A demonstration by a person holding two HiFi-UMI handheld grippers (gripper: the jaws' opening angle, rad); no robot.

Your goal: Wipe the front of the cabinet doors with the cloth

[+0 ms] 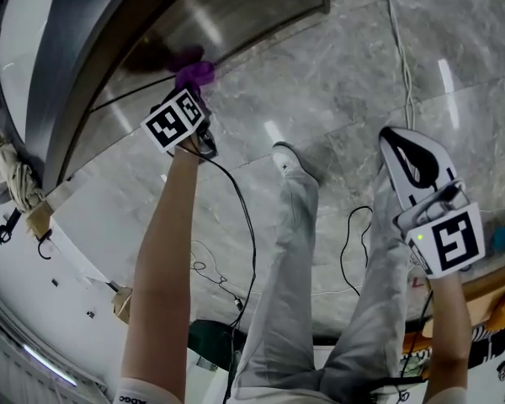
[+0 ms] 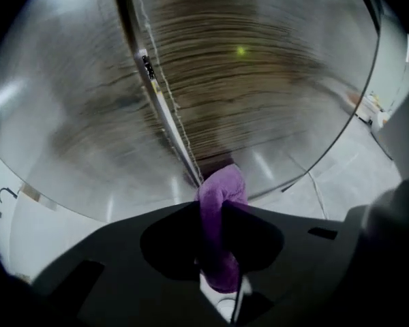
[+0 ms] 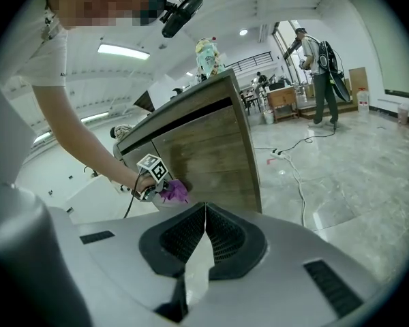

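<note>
A purple cloth is clamped between the jaws of my left gripper, and its bunched end presses on the wood-grain cabinet door beside the seam between two doors. In the head view the left gripper holds the cloth against the door. My right gripper hangs low to the right, away from the cabinet, shut and empty. The right gripper view shows its jaws closed, and beyond them the cabinet, the left gripper and the cloth.
The floor is grey marble tile with a white cable and black cables lying on it. The person's legs and shoe stand below the cabinet. Another person stands far off by boxes.
</note>
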